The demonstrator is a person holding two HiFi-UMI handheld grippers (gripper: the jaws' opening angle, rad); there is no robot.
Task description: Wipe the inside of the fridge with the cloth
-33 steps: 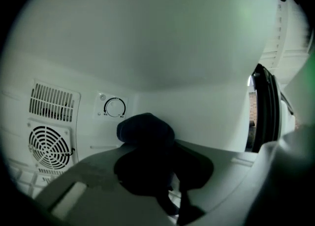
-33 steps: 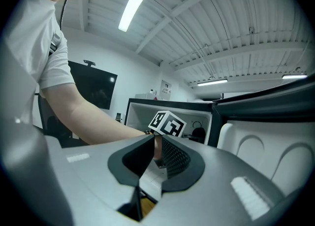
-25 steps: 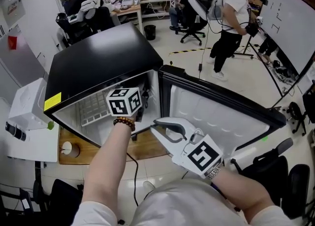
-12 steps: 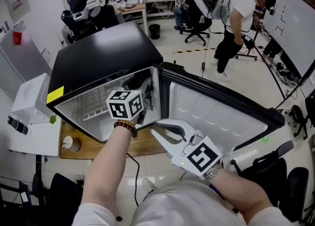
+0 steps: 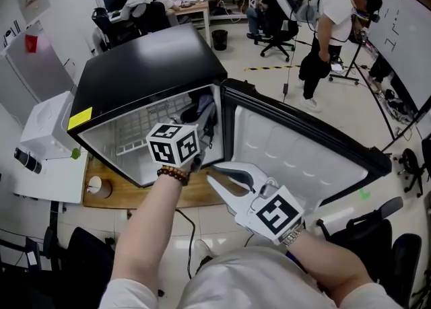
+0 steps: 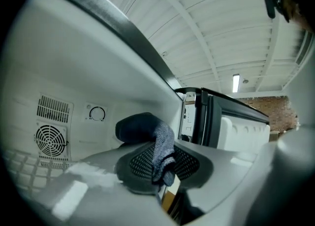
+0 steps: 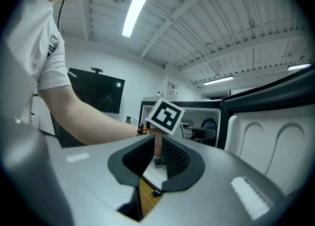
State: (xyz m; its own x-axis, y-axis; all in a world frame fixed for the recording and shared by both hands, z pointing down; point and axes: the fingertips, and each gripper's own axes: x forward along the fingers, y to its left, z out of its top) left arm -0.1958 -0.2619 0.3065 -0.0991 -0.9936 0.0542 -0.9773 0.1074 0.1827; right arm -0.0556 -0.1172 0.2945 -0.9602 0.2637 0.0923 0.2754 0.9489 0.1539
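Note:
The black fridge (image 5: 141, 79) stands with its door (image 5: 296, 159) swung wide open. My left gripper (image 5: 201, 124) reaches into the white interior near the hinge side and is shut on a dark blue cloth (image 5: 205, 108). In the left gripper view the cloth (image 6: 156, 141) hangs pinched between the mesh pads (image 6: 135, 163), with the fridge's back wall behind it. My right gripper (image 5: 219, 176) hovers in front of the fridge's lower edge, shut with nothing in it. The right gripper view shows my right gripper (image 7: 156, 147) pointing at the left gripper's marker cube (image 7: 166, 115).
Inside are a wire shelf (image 5: 138, 129), a fan grille (image 6: 49, 139) and a thermostat dial (image 6: 97, 113). The fridge rests on a wooden board (image 5: 202, 196) with a paper cup (image 5: 94, 185). A white appliance (image 5: 47, 132) stands left. A person (image 5: 330, 25) stands beyond the door.
The left gripper has slid a little with the cloth inside the fridge, and more of the cloth shows by the hinge side. The right gripper has stayed put.

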